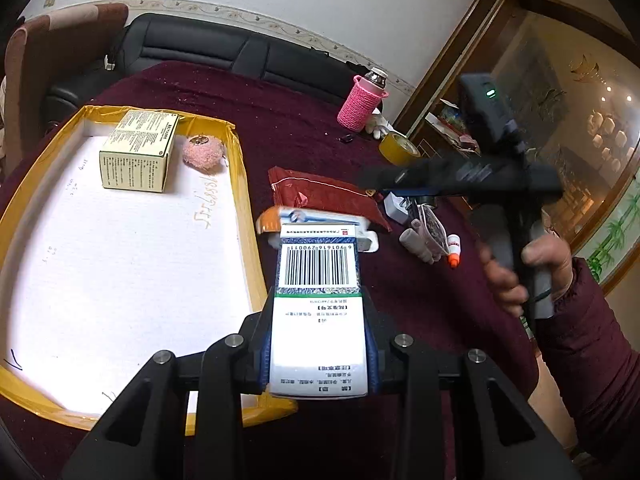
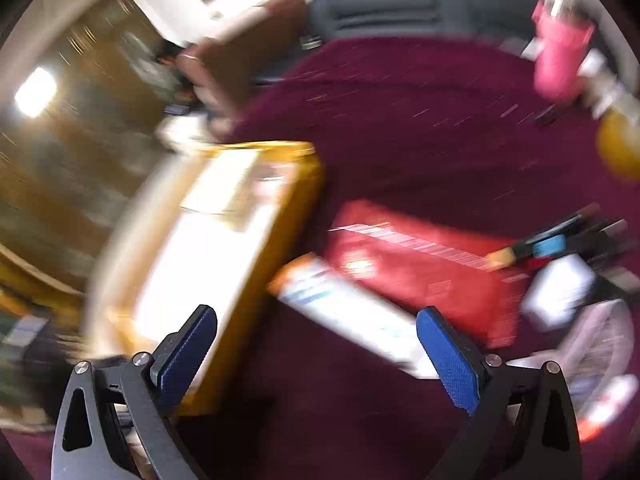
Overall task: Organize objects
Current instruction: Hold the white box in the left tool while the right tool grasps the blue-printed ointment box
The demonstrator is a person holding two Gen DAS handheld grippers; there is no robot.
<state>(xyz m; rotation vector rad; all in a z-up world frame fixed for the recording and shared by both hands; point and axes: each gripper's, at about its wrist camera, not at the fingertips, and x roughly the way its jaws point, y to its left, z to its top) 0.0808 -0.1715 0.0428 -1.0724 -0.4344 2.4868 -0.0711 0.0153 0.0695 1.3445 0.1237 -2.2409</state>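
My left gripper (image 1: 319, 346) is shut on a white medicine box with a barcode (image 1: 318, 276), held just right of the yellow-rimmed white tray (image 1: 245, 184). In the tray lie a beige box (image 1: 138, 156) and a pink fluffy ball (image 1: 202, 153). An orange-and-white box (image 1: 274, 220) and a red packet (image 1: 320, 192) lie on the maroon cloth beyond. My right gripper (image 2: 318, 314) stands open with nothing between its blue pads (image 2: 448, 360). It hovers over the orange-and-white box (image 2: 348, 312) in a blurred view. A hand (image 1: 520, 268) carries it at the right.
A bottle in a pink knit sleeve (image 1: 362, 104) and a yellow tape roll (image 1: 400, 148) stand at the table's far right. Small items, among them a white bottle with an orange cap (image 1: 453, 250), cluster by the red packet. A black sofa (image 1: 200, 48) lies behind.
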